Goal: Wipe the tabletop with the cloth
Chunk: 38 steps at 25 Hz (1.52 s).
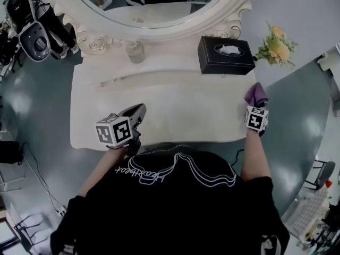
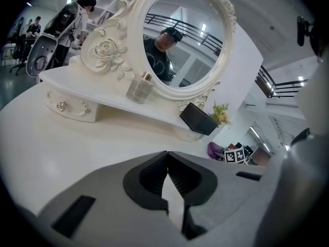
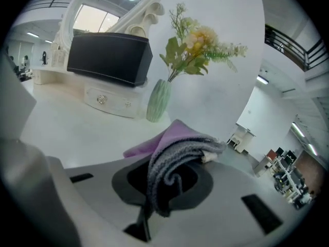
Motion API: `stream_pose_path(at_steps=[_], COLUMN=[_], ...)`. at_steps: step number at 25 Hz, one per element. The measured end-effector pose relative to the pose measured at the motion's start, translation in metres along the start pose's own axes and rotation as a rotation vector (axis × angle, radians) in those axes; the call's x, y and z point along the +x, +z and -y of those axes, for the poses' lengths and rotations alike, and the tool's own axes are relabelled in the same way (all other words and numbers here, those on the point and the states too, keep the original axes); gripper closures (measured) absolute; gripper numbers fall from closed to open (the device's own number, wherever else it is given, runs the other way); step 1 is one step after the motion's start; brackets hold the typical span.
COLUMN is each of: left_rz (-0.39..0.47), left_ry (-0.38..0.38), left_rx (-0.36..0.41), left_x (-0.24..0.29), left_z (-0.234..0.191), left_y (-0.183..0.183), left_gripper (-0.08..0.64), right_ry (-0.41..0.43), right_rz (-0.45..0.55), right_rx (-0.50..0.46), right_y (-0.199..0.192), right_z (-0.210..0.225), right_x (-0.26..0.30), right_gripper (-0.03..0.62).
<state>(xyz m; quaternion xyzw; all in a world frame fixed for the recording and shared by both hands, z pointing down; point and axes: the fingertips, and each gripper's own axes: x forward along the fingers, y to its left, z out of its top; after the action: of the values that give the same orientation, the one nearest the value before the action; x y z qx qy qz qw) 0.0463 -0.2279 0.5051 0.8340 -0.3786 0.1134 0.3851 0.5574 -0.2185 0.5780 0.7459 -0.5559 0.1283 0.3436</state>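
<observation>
At the white tabletop (image 1: 175, 110) edge, right gripper (image 3: 169, 175) pinches bunched purple-grey cloth (image 3: 178, 138); left gripper (image 2: 167, 162) closed, empty.

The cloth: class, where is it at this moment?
In the head view, the purple cloth is clamped in the right gripper at the right edge of the tabletop, near the black tissue box and the flowers.

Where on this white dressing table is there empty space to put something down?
The wide middle of the tabletop, between the left gripper and the right gripper holding the cloth, is bare. The raised back shelf is crowded: a bottle, the black tissue box, with flowers beside it.
</observation>
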Motion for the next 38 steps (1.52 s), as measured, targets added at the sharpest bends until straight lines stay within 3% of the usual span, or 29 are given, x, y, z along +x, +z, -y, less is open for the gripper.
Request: stream_pose_path(at_steps=[4, 10, 13, 19, 25, 28, 32, 38], left_rz=[0.018, 0.03, 0.047, 0.091, 0.142, 0.167, 0.204, 0.27], left_ry=[0.007, 0.033, 0.05, 0.111, 0.176, 0.207, 0.253, 0.317], left_rx=[-0.027, -0.07, -0.089, -0.123, -0.169, -0.193, -0.222, -0.29], left_x=[-0.02, -0.069, -0.098, -0.165, -0.231, -0.262, -0.301, -0.346], left_z=[-0.016, -0.047, -0.065, -0.107, -0.143, -0.157, -0.176, -0.2], left_y=[-0.003, -0.01, -0.012, -0.025, -0.049, -0.062, -0.077, -0.098], left_gripper=[0.557, 0.557, 0.557, 0.557, 0.557, 0.557, 0.557, 0.557], right_ry=[0.036, 0.231, 0.37, 0.725, 0.962, 1.082, 1.178, 1.243], right_rz=[0.094, 0.225, 0.262, 0.285, 0.317, 0.328, 0.308, 0.296], right_rx=[-0.032, -0.01, 0.003, 0.025, -0.141, -0.145, -0.205, -0.297], right_y=[0.025, 0.082, 0.103, 0.133, 0.147, 0.153, 0.152, 0.149], right_z=[-0.033, -0.136, -0.205, -0.362, -0.498, -0.553, -0.621, -0.7], right_x=[-0.037, -0.108, -0.144, -0.216, -0.278, -0.306, -0.335, -0.36], right_gripper=[0.538, 0.537, 0.537, 0.537, 0.535, 0.535, 0.534, 0.535])
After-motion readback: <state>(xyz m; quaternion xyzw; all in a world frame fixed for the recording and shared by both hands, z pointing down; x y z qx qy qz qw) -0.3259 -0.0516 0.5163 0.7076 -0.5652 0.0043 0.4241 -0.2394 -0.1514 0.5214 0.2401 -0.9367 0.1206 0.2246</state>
